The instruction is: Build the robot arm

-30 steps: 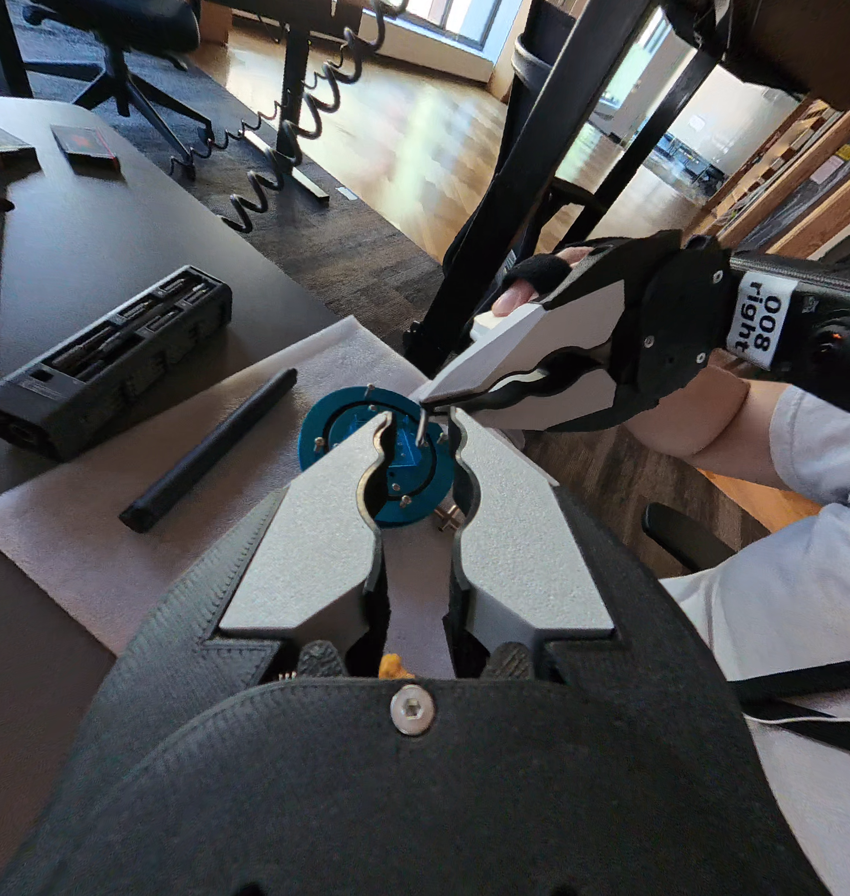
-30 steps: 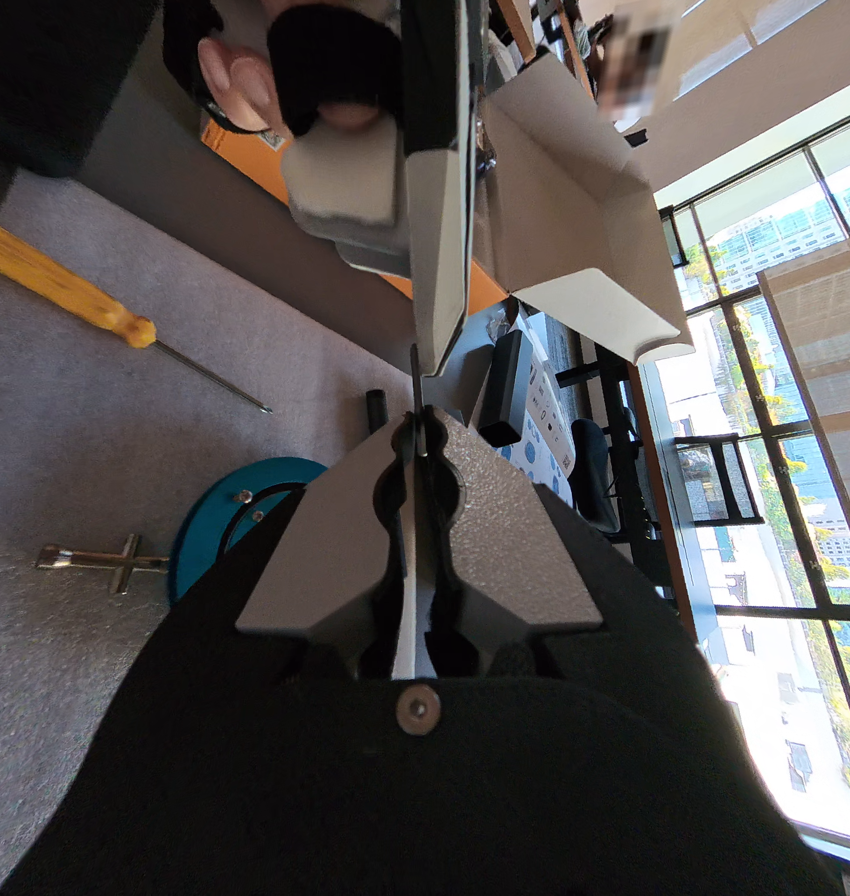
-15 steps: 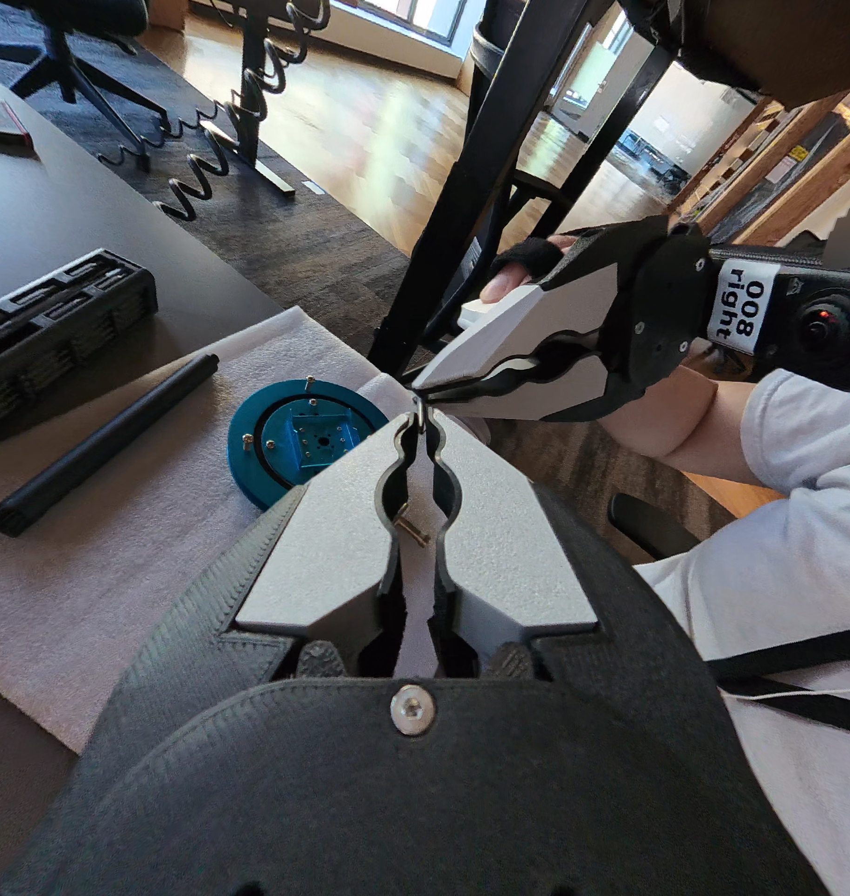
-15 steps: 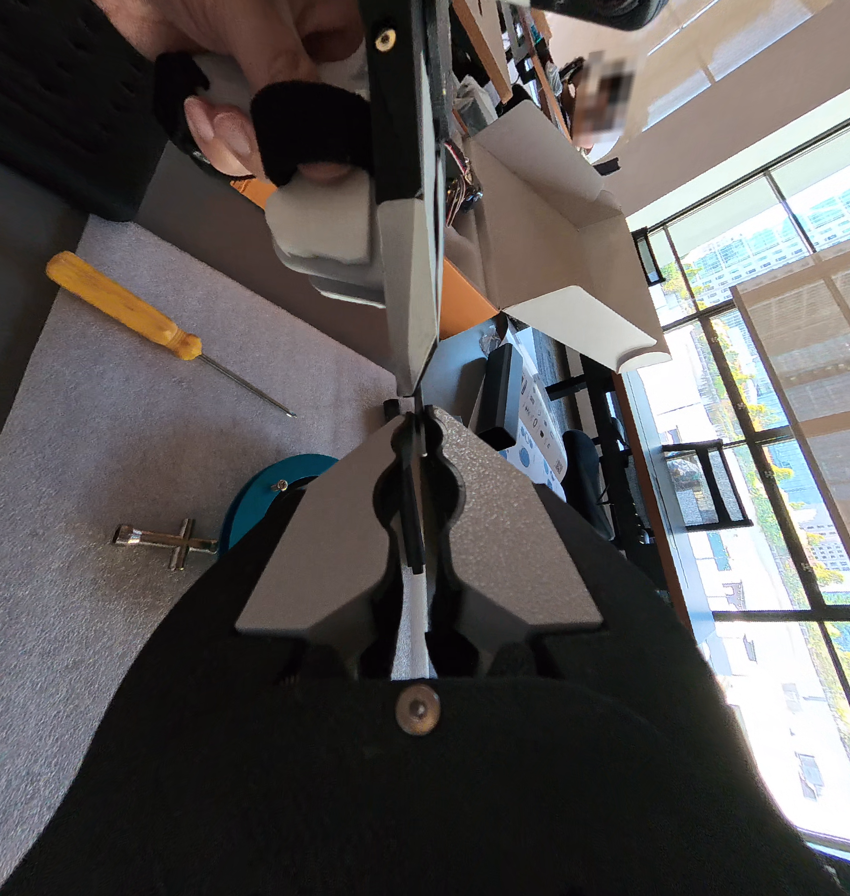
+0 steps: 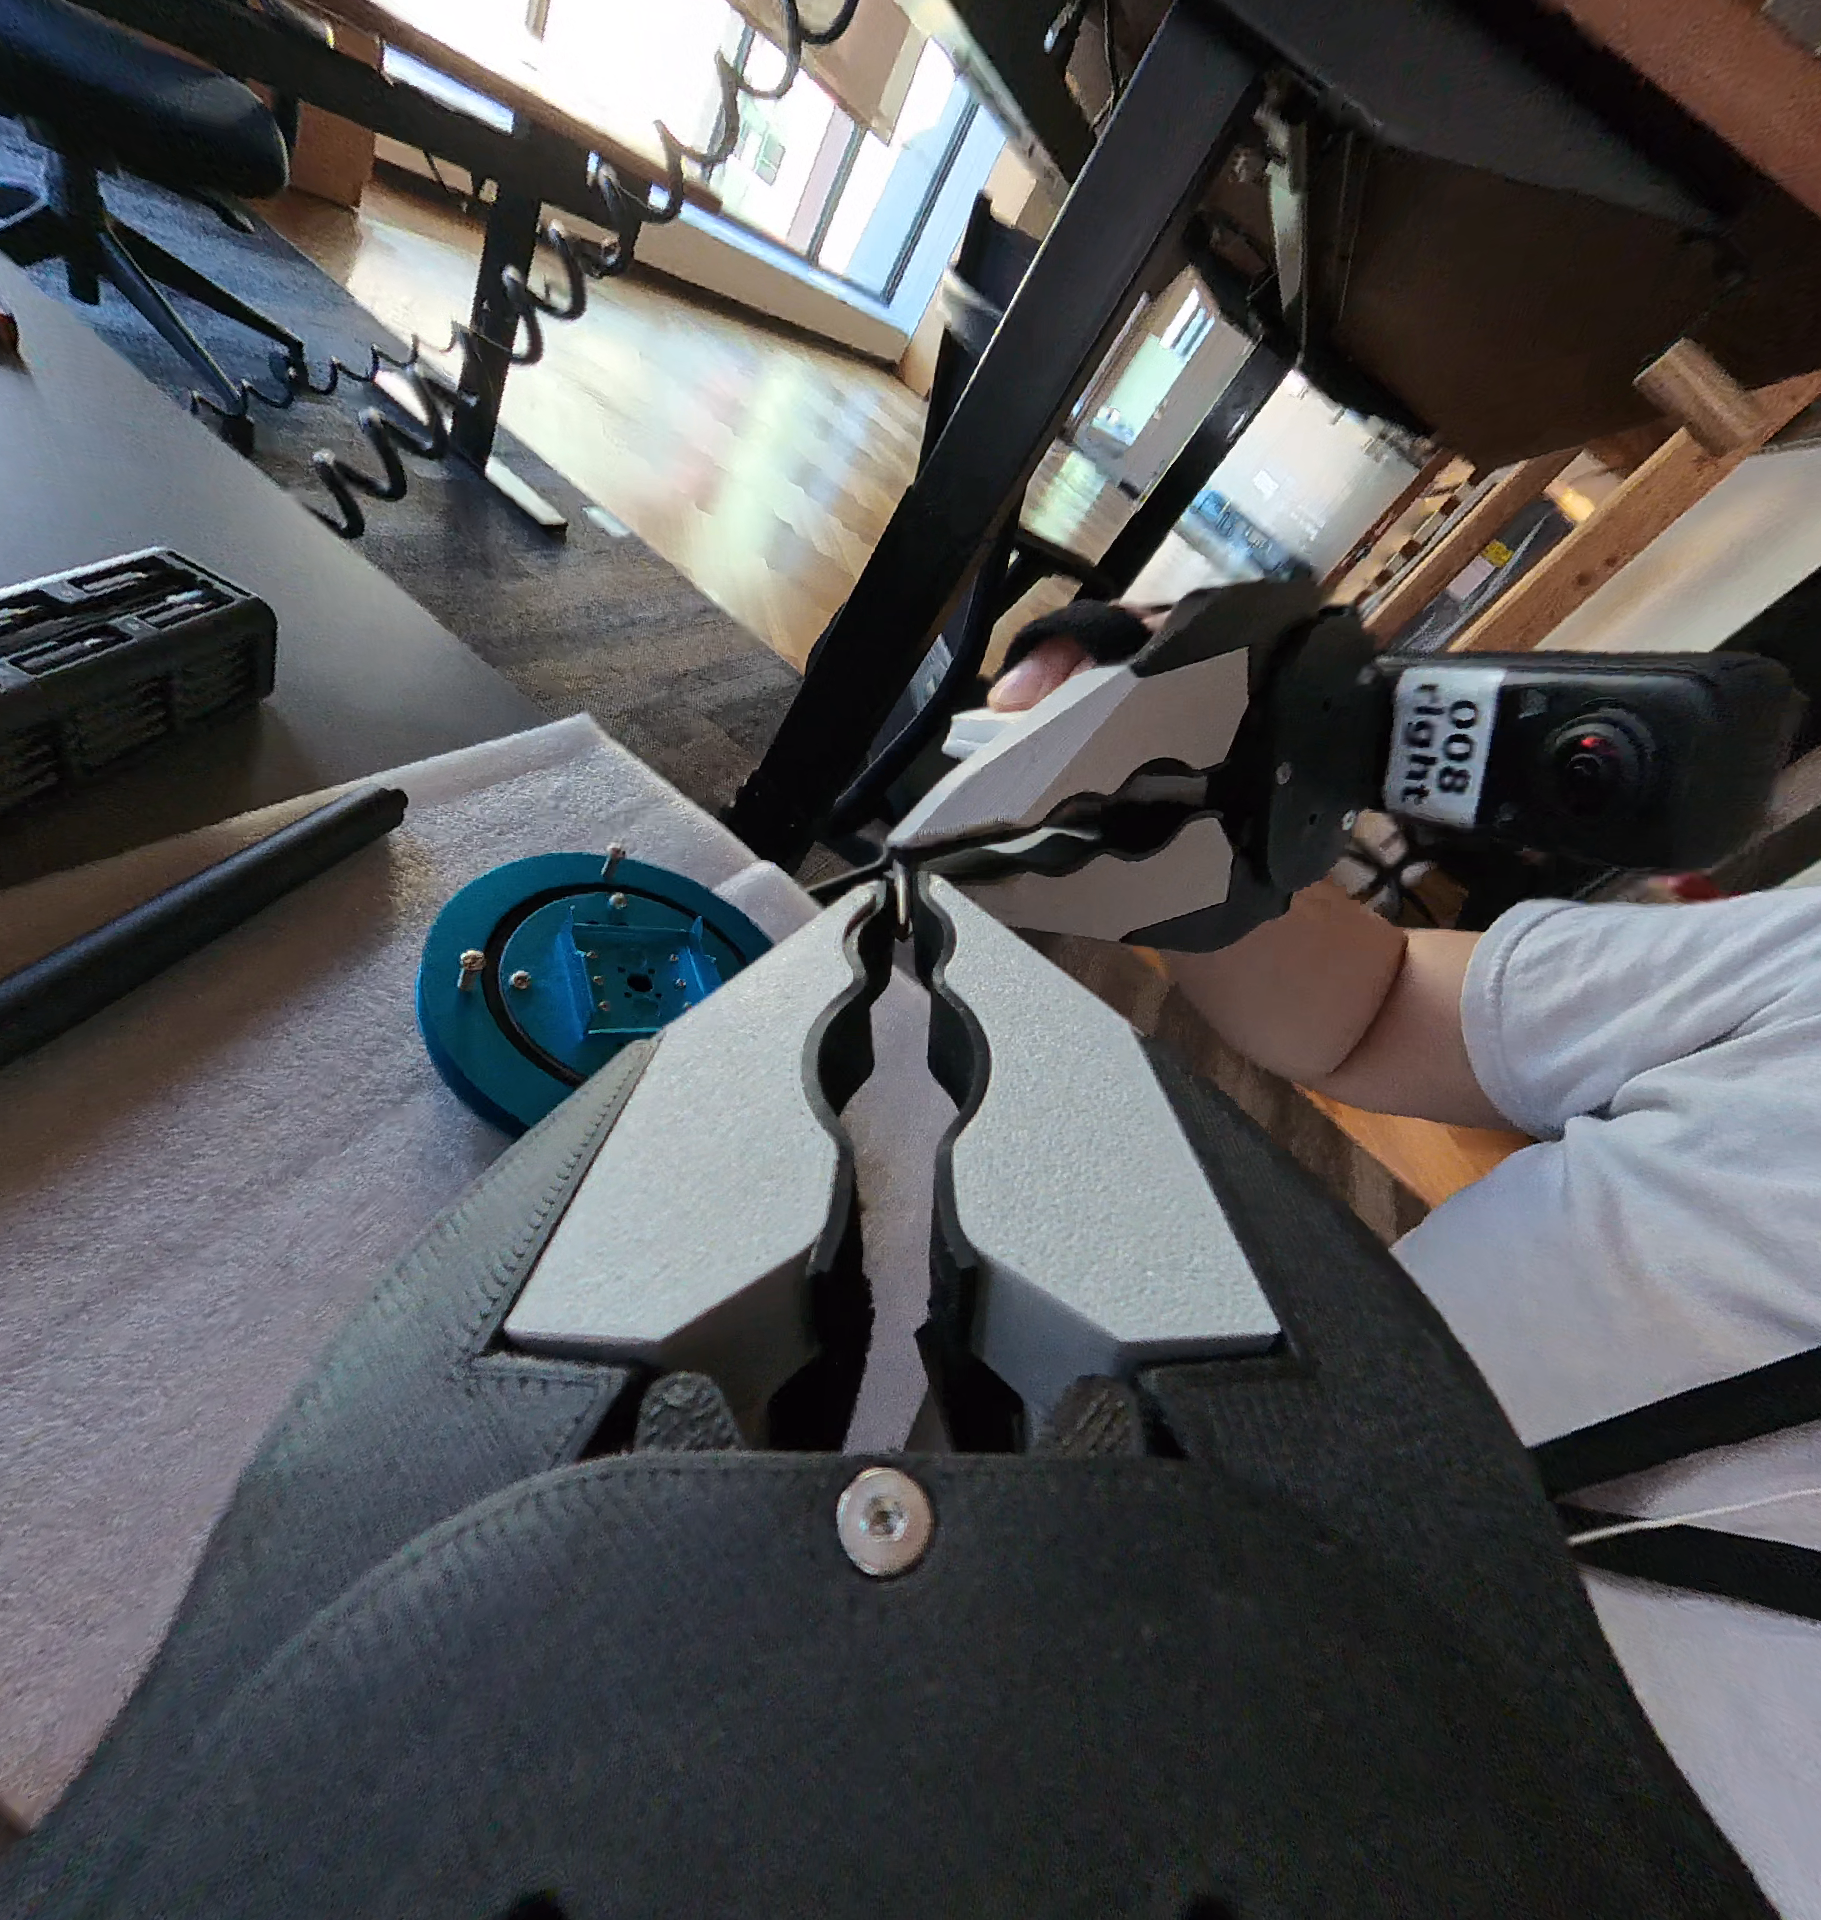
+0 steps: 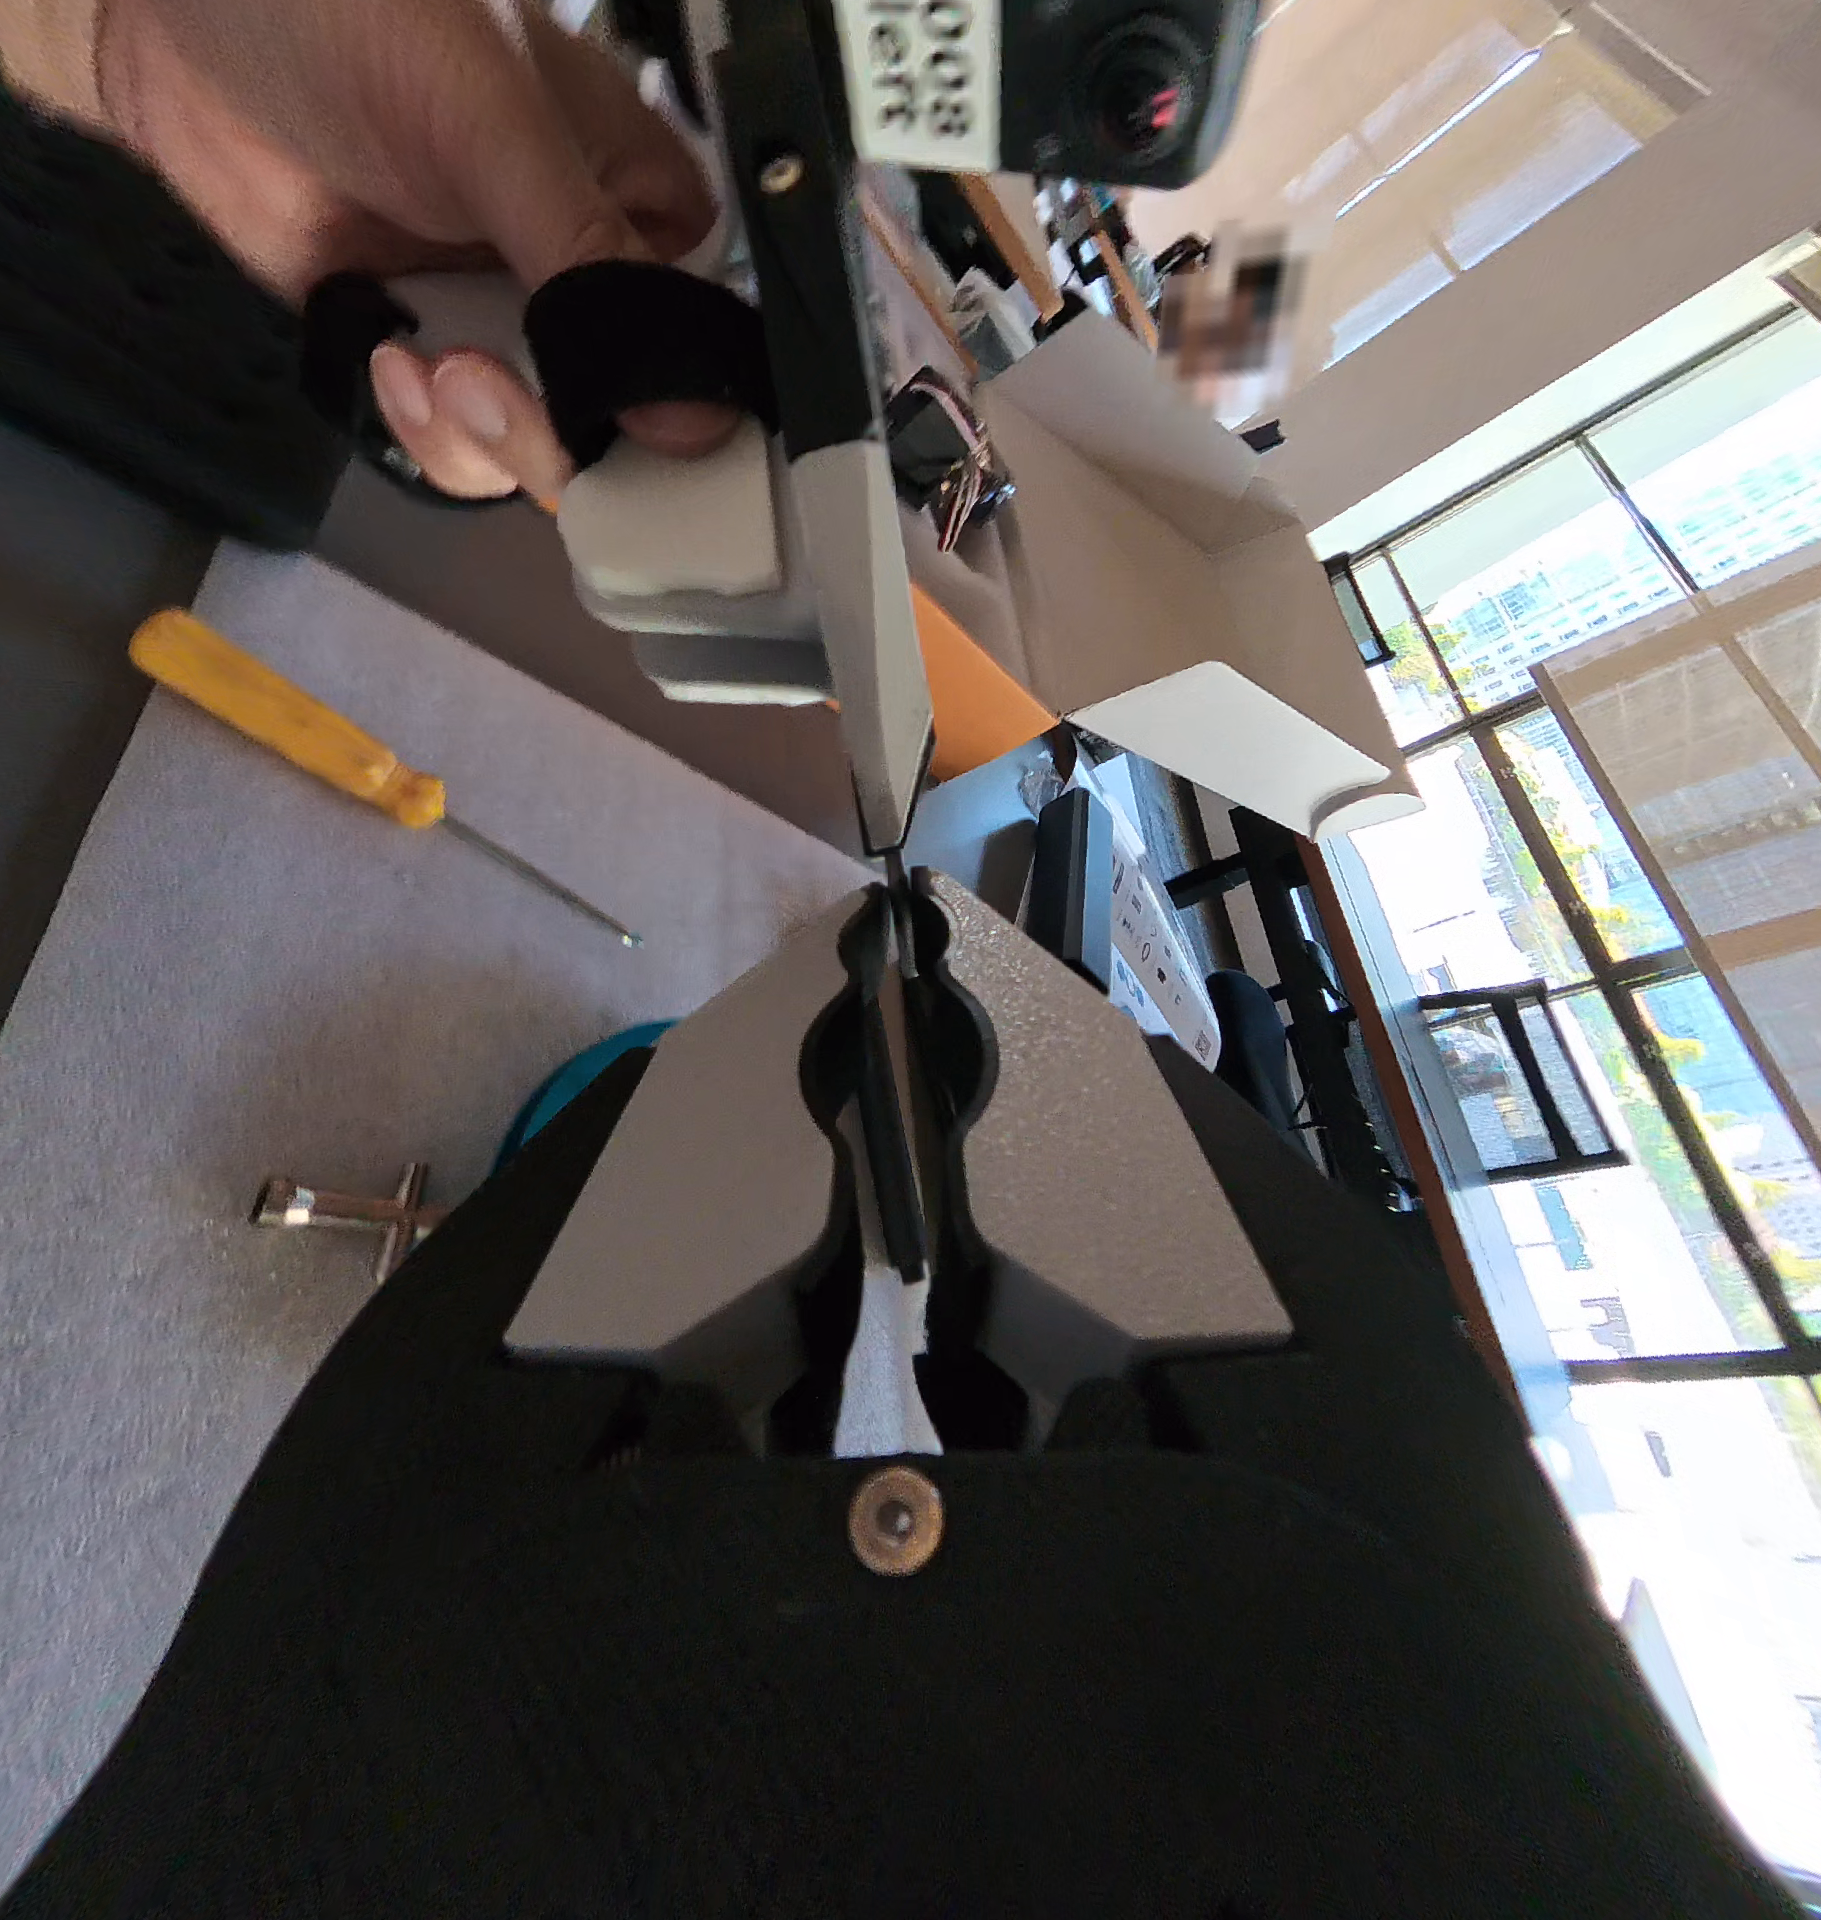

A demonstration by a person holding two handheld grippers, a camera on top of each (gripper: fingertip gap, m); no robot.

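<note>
Left tongs [image 5: 898, 920] closed on a small screw [image 5: 901, 896], pinched right at the tips, held up off the mat. It looks like a screw, but it's tiny in the view and could be a pin.
Right tongs [image 6: 893, 896] closed on a thin black key [image 6: 890, 1091] that runs along the gap between the fingers. Its front end pokes out at the tips.
The two sets of tips meet nose to nose, and the key end is at or touching the screw. I can't tell if it's seated.
Blue disc [image 5: 584, 977] lies flat on the grey mat [image 5: 210, 1195], just beside and below the left tongs, with a few screws standing in it.
Also on the mat: black rod [image 5: 158, 914], yellow screwdriver [image 6: 282, 717], small metal T-wrench [image 6: 350, 1210].
Black case [image 5: 85, 665] sits on the bare bench [image 5: 106, 468], beyond the mat.
</note>
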